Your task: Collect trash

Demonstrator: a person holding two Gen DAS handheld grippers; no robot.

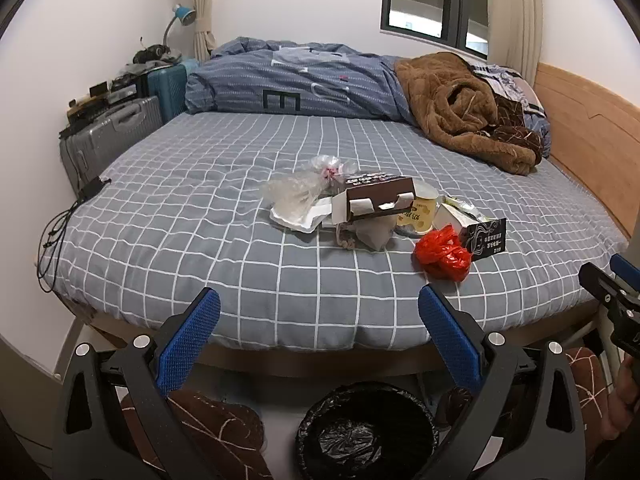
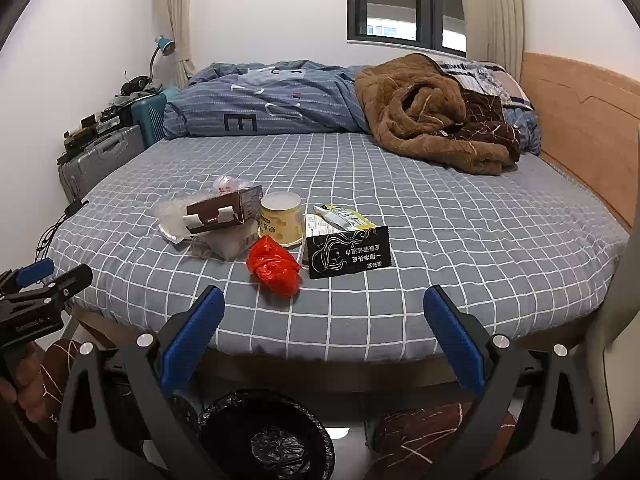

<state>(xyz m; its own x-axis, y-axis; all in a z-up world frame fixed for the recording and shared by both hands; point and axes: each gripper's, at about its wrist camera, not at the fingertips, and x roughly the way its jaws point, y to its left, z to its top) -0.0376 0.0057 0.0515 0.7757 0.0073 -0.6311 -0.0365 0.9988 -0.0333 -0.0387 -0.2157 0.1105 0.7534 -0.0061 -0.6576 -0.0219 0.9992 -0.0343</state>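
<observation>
A heap of trash lies on the grey checked bed (image 1: 200, 184) (image 2: 480, 240): a crumpled red plastic bag (image 1: 442, 254) (image 2: 274, 266), a black carton with white print (image 1: 486, 238) (image 2: 348, 252), a yellow cup (image 1: 418, 210) (image 2: 282, 216), a brown box (image 1: 378, 196) (image 2: 224, 212), a clear plastic bag (image 1: 296, 192) (image 2: 172, 210) and a yellow wrapper (image 2: 344, 216). A bin with a black liner (image 1: 366, 432) (image 2: 266, 436) stands on the floor below the bed's near edge. My left gripper (image 1: 320, 308) and my right gripper (image 2: 324, 304) both hang open before the bed, with nothing between their blue pads.
A brown fleece blanket (image 1: 464, 108) (image 2: 424, 116) and a blue duvet (image 1: 288, 76) lie at the far side. Suitcases (image 1: 116, 136) stand left of the bed. A wooden headboard (image 1: 588, 120) runs along the right. Brown slippers (image 1: 216, 428) (image 2: 424, 432) flank the bin.
</observation>
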